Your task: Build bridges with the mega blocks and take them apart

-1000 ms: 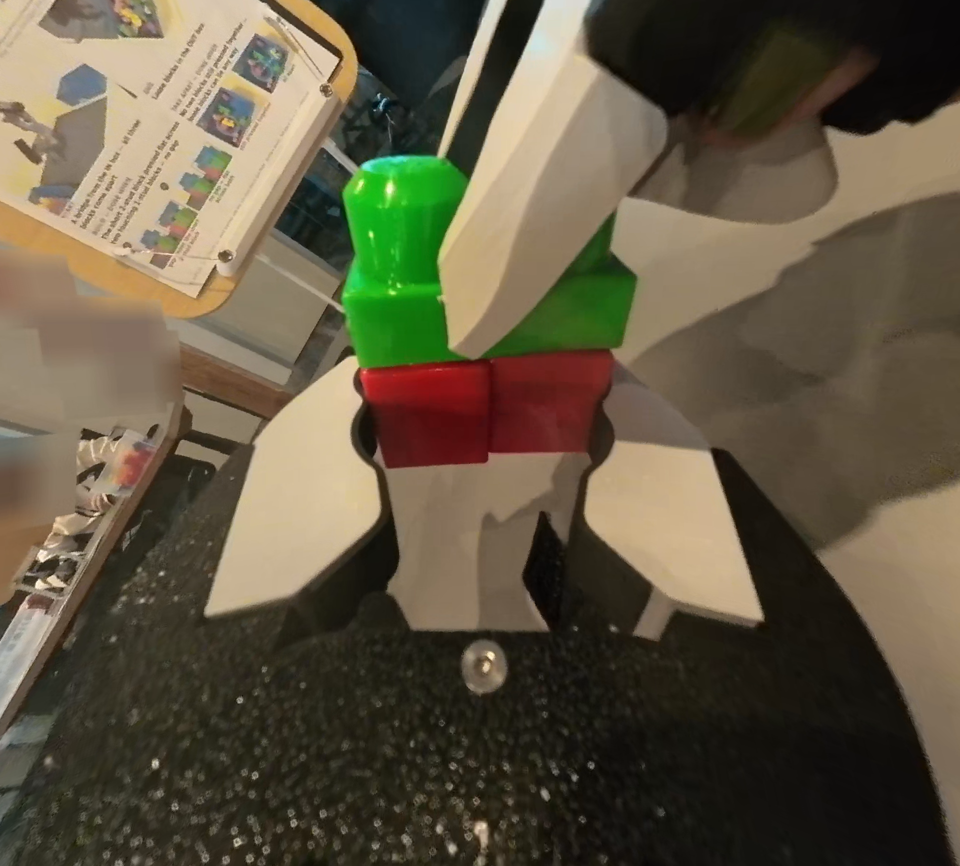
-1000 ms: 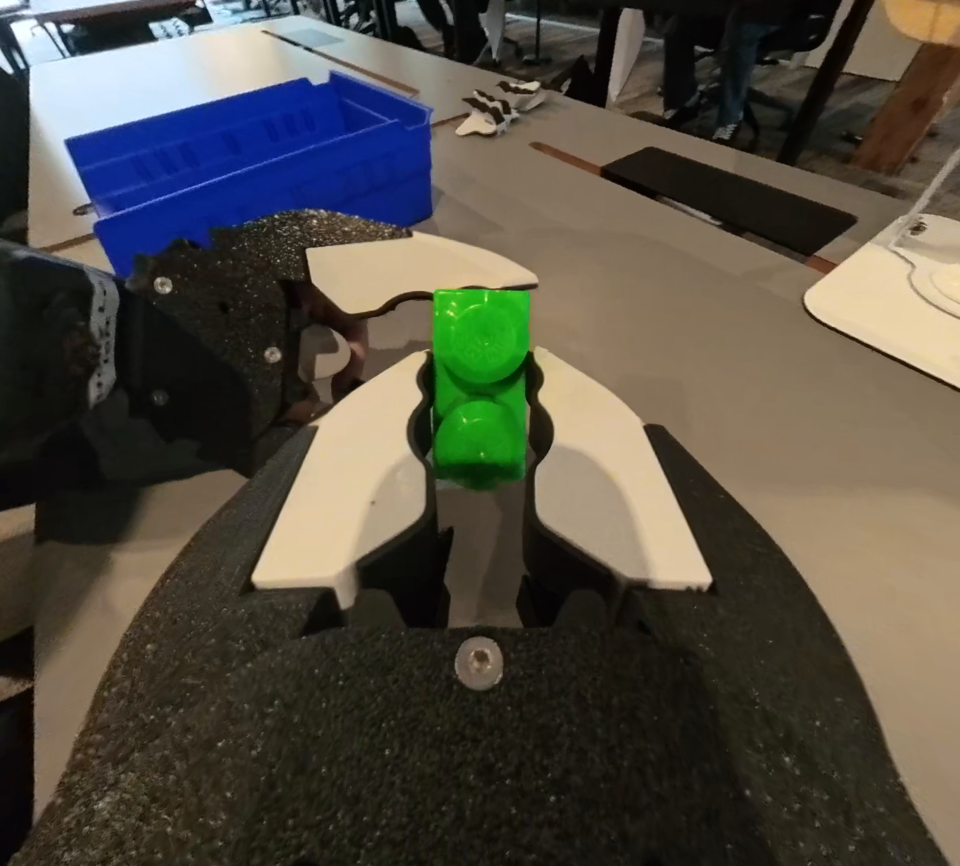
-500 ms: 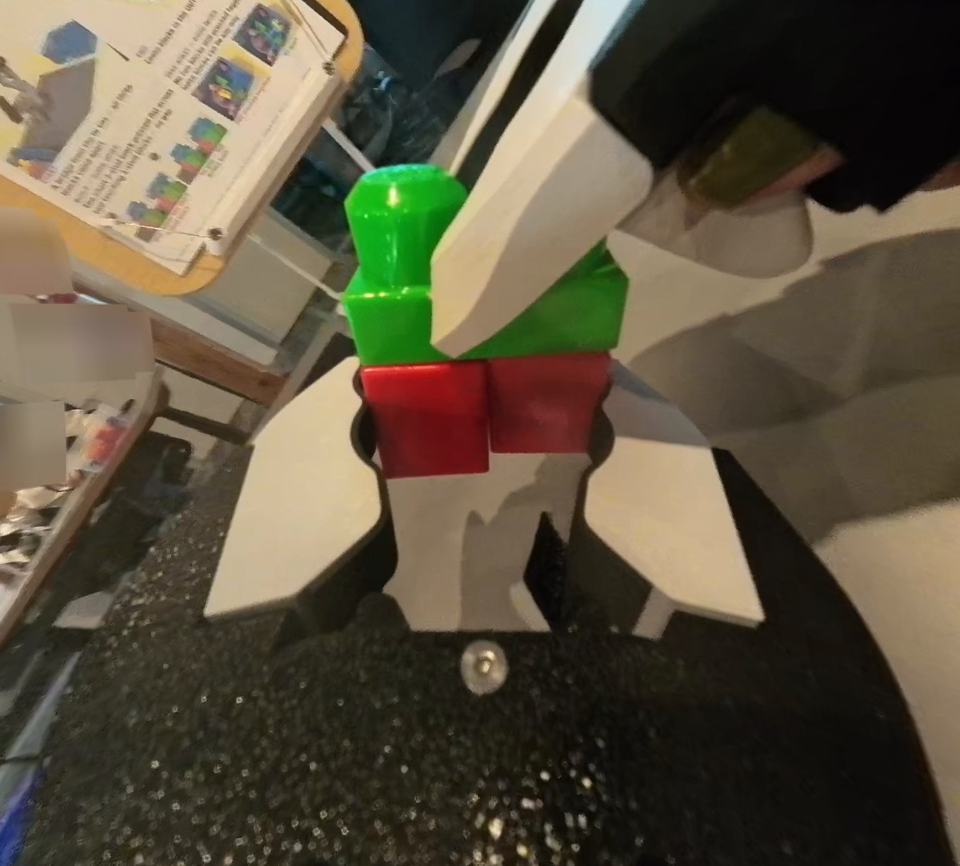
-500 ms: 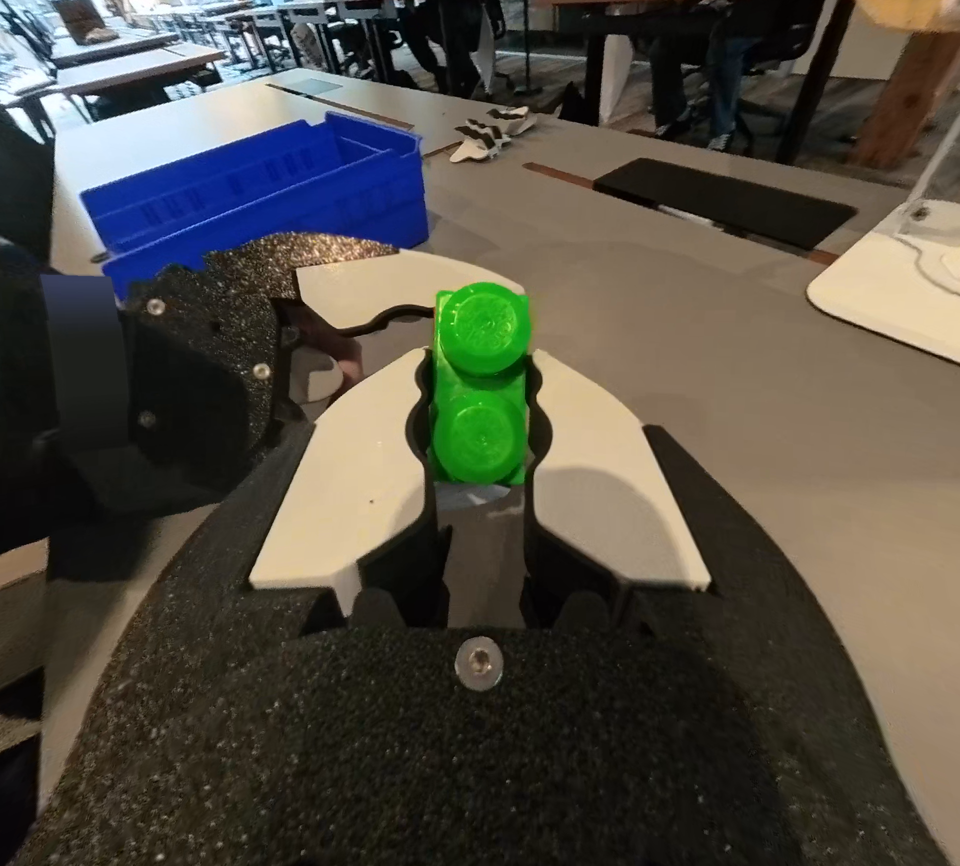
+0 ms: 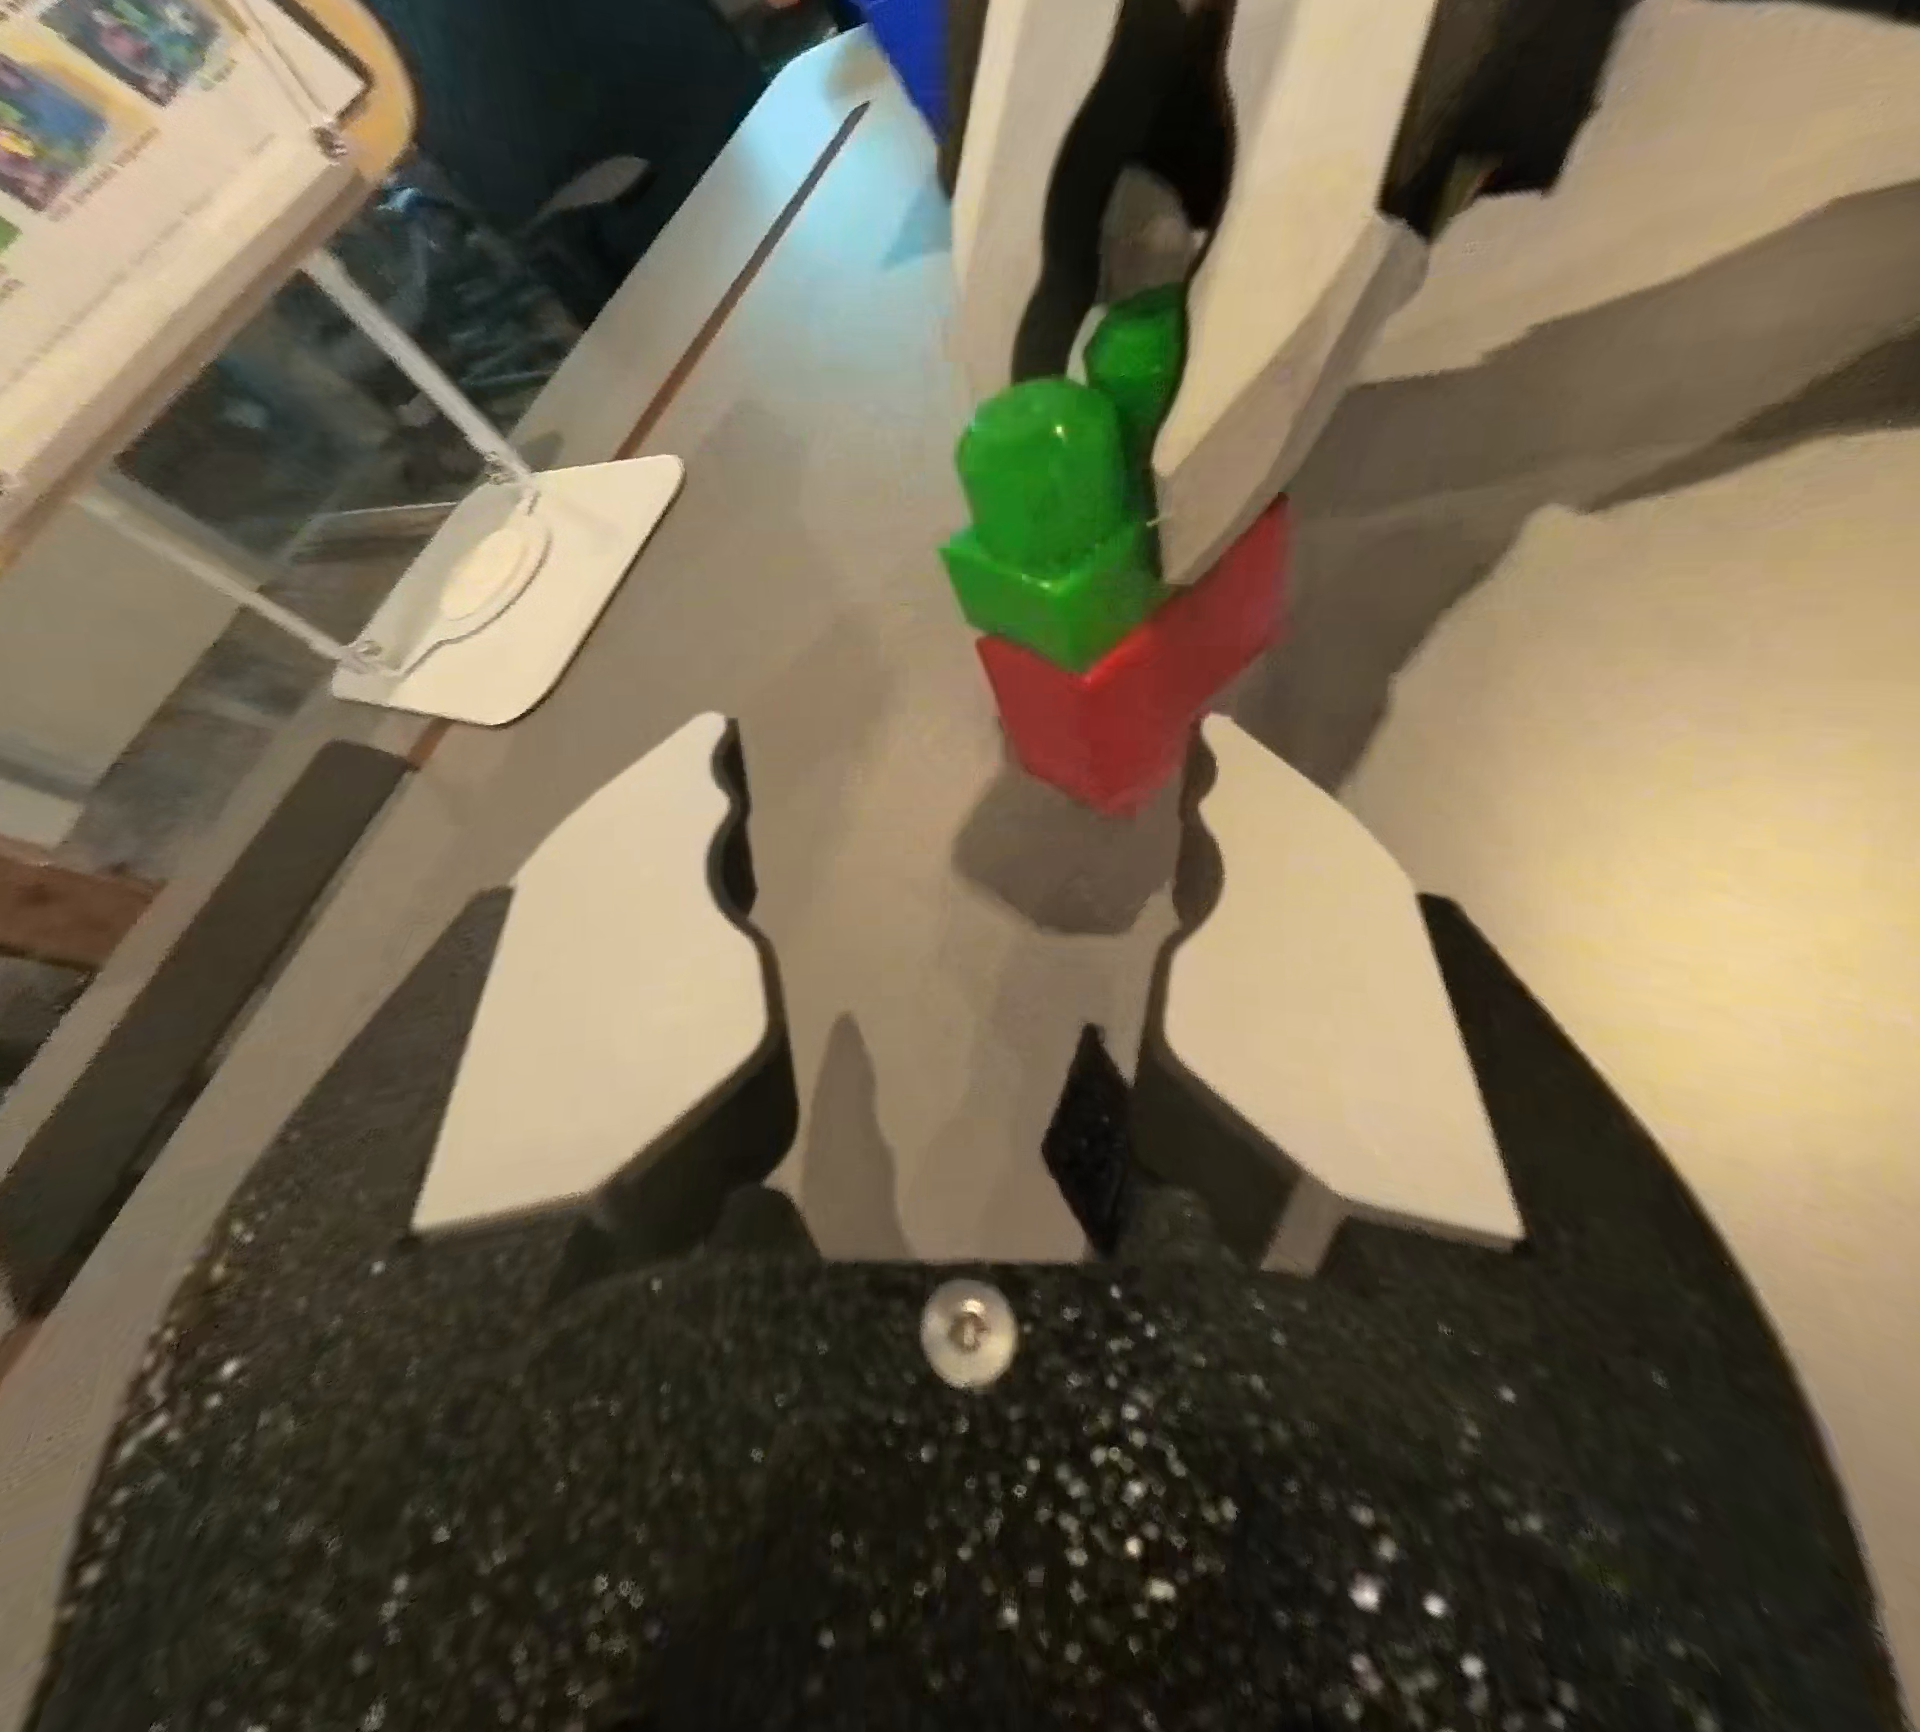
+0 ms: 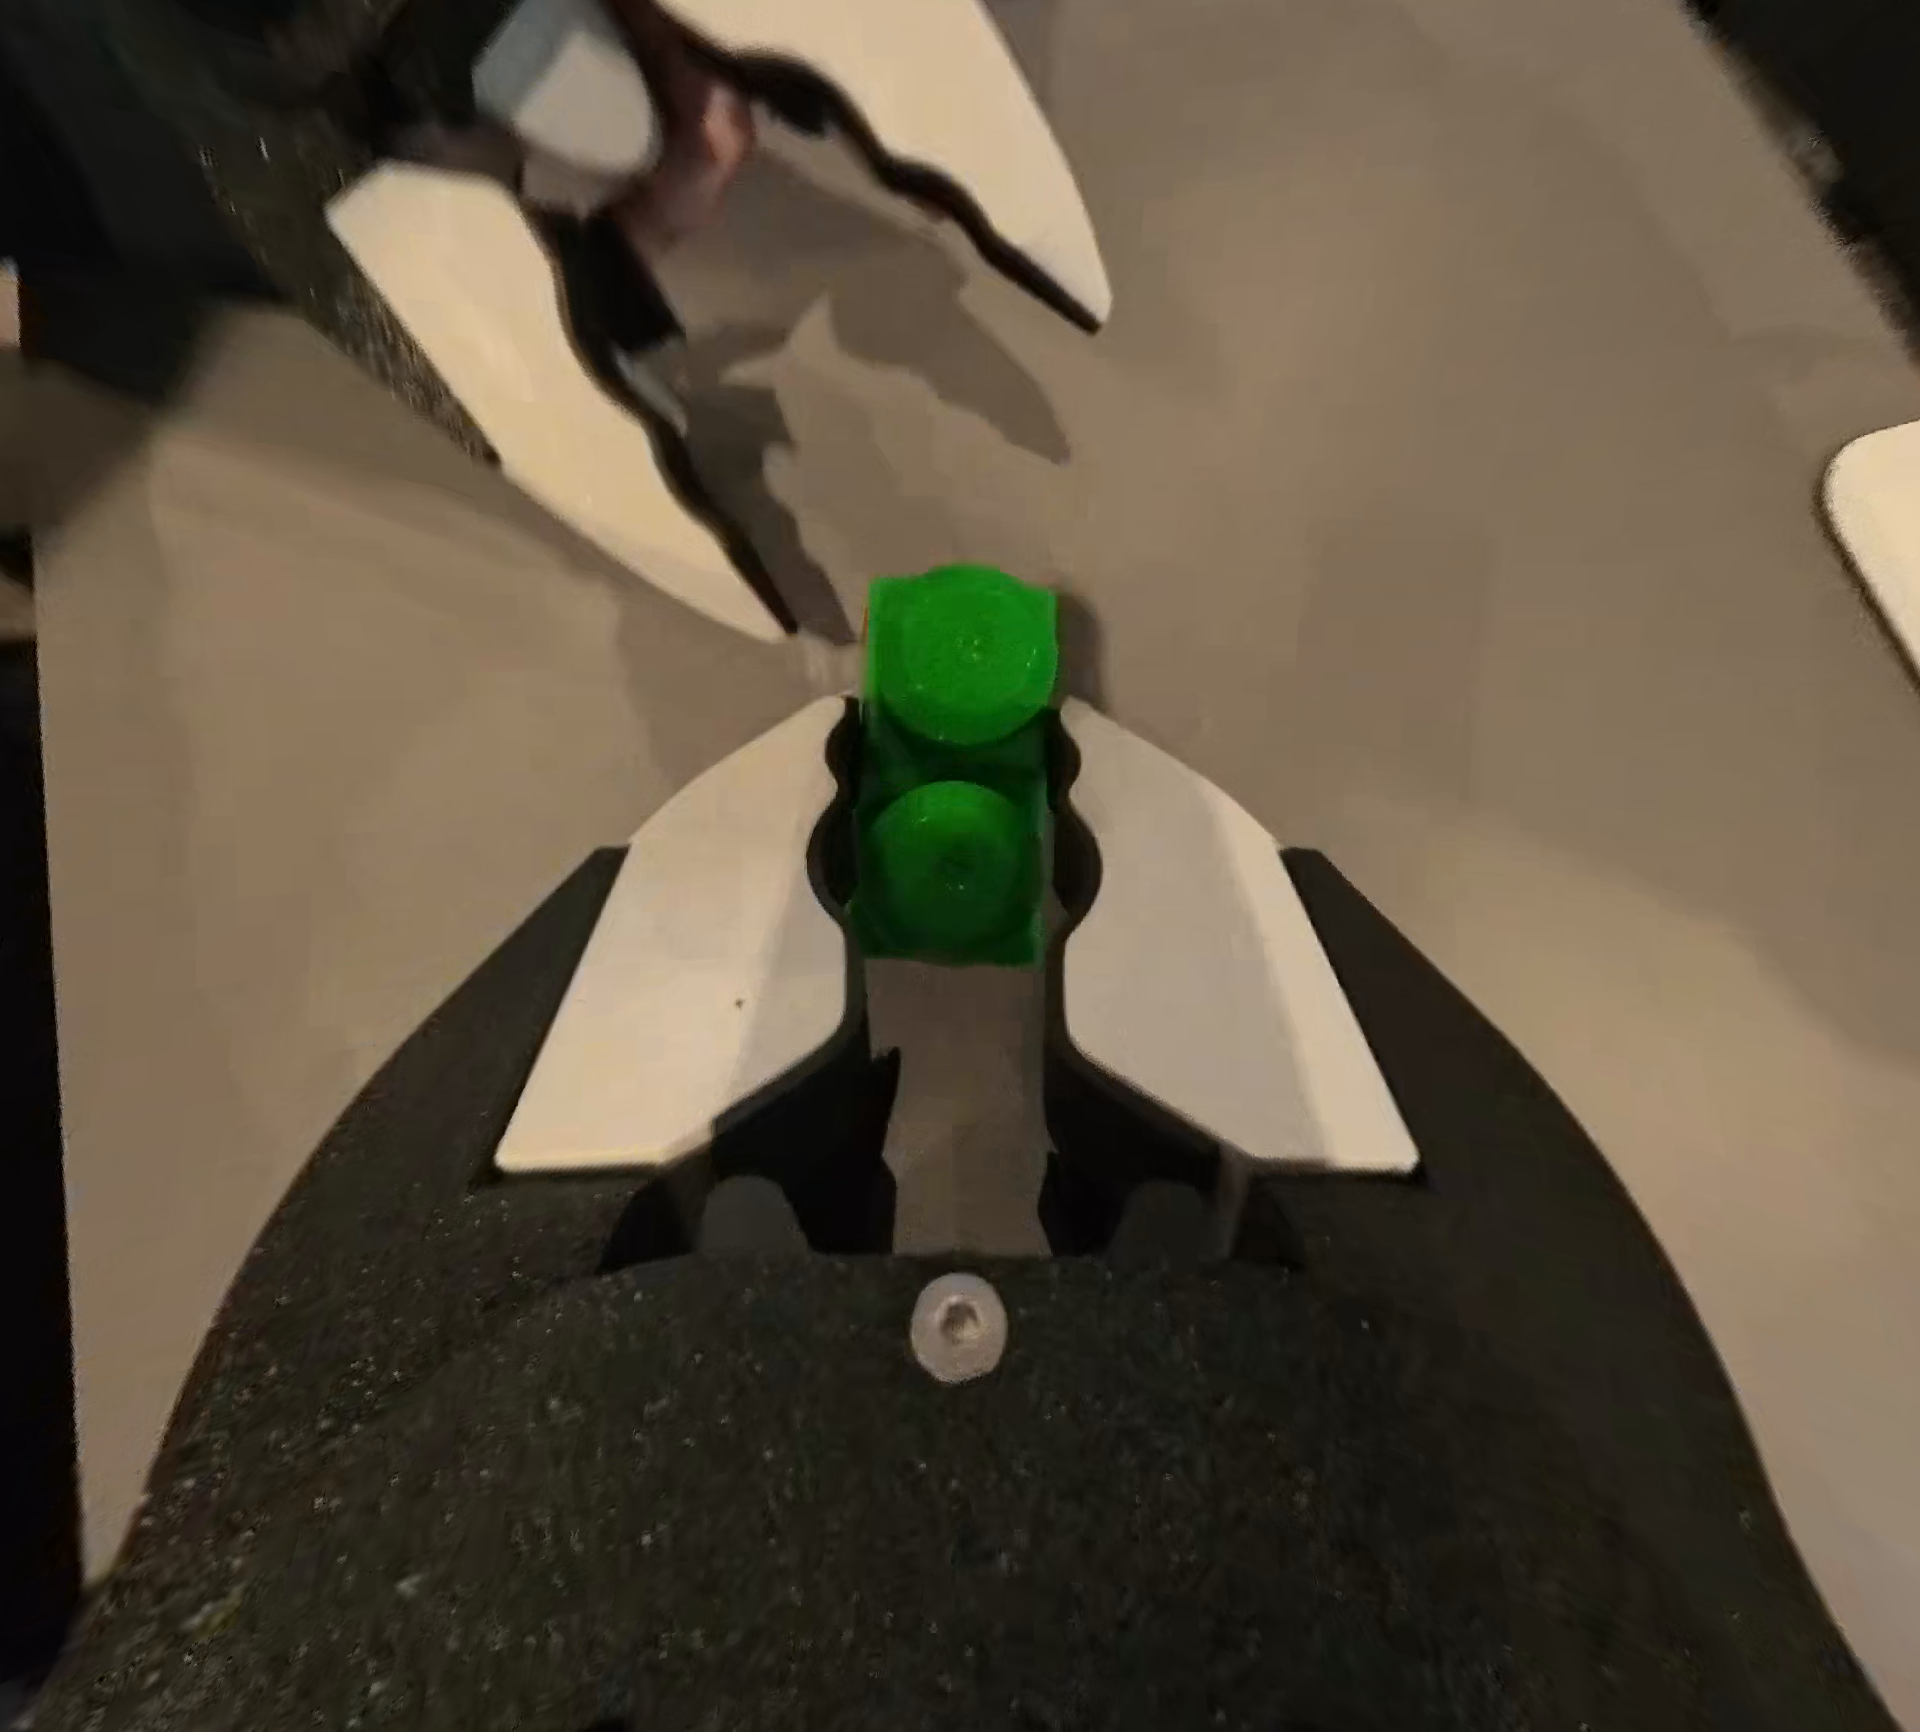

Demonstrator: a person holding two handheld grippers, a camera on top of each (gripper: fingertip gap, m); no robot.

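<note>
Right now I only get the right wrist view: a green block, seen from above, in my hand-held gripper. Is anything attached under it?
Observer: Yes. A red block is stuck beneath the green block.
Operator: Is the left hand-held gripper holding that red one?
Observer: No. The left hand-held gripper is open, and the red block sits just beyond its fingertips.
Operator: Is the stack resting on the table?
Observer: I cannot tell. Its shadow falls on the grey table right beneath the red block.
</note>
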